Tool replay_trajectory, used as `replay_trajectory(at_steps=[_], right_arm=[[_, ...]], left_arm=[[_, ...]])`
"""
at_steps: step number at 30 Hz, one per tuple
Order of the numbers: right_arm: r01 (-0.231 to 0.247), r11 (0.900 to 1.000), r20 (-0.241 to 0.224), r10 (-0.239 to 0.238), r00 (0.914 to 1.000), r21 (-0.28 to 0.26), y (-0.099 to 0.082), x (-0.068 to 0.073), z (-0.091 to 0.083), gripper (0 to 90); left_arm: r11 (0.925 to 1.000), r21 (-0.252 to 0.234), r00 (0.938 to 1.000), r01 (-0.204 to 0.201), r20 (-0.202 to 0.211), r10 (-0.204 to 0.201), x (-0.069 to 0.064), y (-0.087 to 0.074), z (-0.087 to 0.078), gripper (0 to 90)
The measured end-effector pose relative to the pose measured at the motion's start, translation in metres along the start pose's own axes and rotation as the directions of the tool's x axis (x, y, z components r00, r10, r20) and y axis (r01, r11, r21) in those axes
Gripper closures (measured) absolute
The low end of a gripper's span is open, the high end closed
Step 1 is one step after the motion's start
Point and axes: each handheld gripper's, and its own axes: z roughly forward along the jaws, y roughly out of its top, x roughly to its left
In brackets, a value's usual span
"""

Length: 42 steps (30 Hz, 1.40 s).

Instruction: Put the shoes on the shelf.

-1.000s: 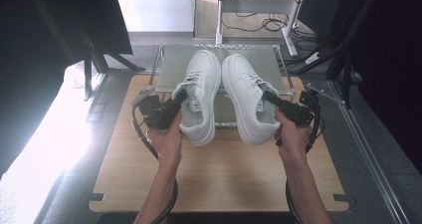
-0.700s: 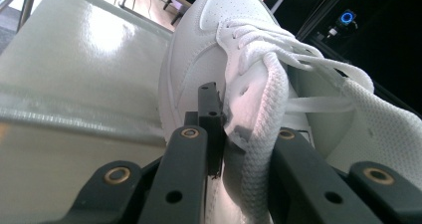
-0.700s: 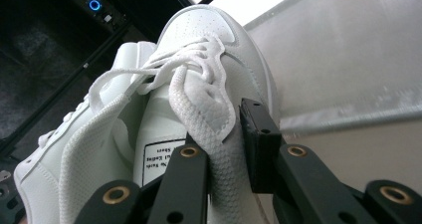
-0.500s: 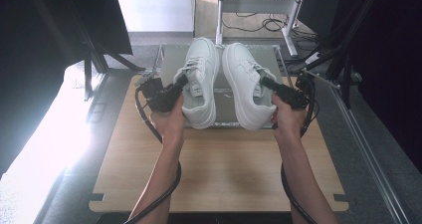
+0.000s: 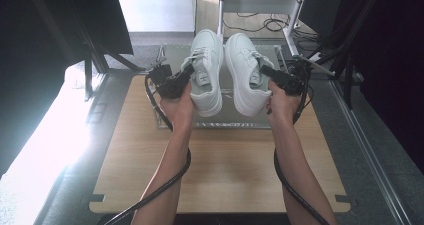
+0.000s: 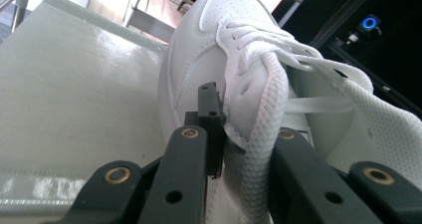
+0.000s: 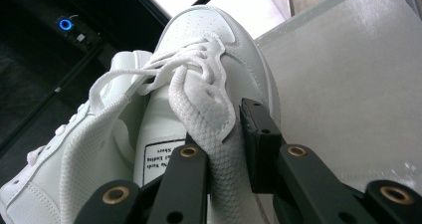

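Both white sneakers hang above the tray's (image 5: 220, 121) far half; left gripper (image 5: 189, 74) pinches the left sneaker's (image 5: 207, 65) padded collar, right gripper (image 5: 264, 71) the right sneaker's (image 5: 242, 70). Light, soft uppers likely sag; collar holds best.

From above, I see hard daylight flooding in at the left, blowing out the floor (image 5: 45, 145) to pure white glare, while the upper corners and the right side sink into near black. The table (image 5: 220, 170) is evenly lit with soft shadows under my forearms, and straight lines bow slightly toward the edges. Along my claws the white shoes (image 6: 234, 50) are bright and fairly sharp, the tray (image 7: 348, 84) shows a sheen, my own jaws are soft up close, and the window behind burns out.
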Motion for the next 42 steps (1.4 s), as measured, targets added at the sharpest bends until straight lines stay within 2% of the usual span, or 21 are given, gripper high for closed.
replay_trajectory(at_steps=[9,15,20,26,32,36,42], right_arm=[[-0.007,0.9997,0.031,0.007,0.9995,-0.023,0.006,0.004,0.021,80.7],[-0.036,0.9985,0.056,0.038,0.9977,-0.042,0.009,0.000,0.033,80.3],[-0.064,0.9970,0.055,0.066,0.9962,-0.042,0.009,-0.003,0.043,80.4],[-0.053,0.9975,0.081,0.057,0.9951,-0.048,0.011,0.000,0.054,79.9],[-0.039,0.9979,0.103,0.044,0.9937,-0.051,0.012,0.003,0.061,77.2],[-0.024,0.9986,0.102,0.029,0.9943,-0.047,0.010,0.006,0.064,74.0],[-0.004,0.9996,0.091,0.007,0.9959,-0.027,0.010,0.008,0.066,68.6]], left_arm=[[0.9998,0.000,0.9991,0.021,-0.038,-0.021,0.000,0.010,0.023,83.4],[0.9999,0.007,0.9980,0.014,-0.062,-0.013,0.000,0.017,0.037,83.3],[0.9996,0.025,0.9969,0.015,-0.077,-0.014,0.001,0.018,0.047,83.3],[0.9992,0.041,0.9946,0.002,-0.104,0.002,-0.002,0.018,0.060,83.0],[0.9980,0.063,0.9928,0.010,-0.120,-0.002,-0.001,0.017,0.069,82.6],[0.9957,0.093,0.9915,-0.005,-0.129,0.017,-0.003,0.020,0.072,81.0],[0.9944,0.106,0.9947,0.007,-0.103,0.004,0.000,0.020,0.075,73.9]])
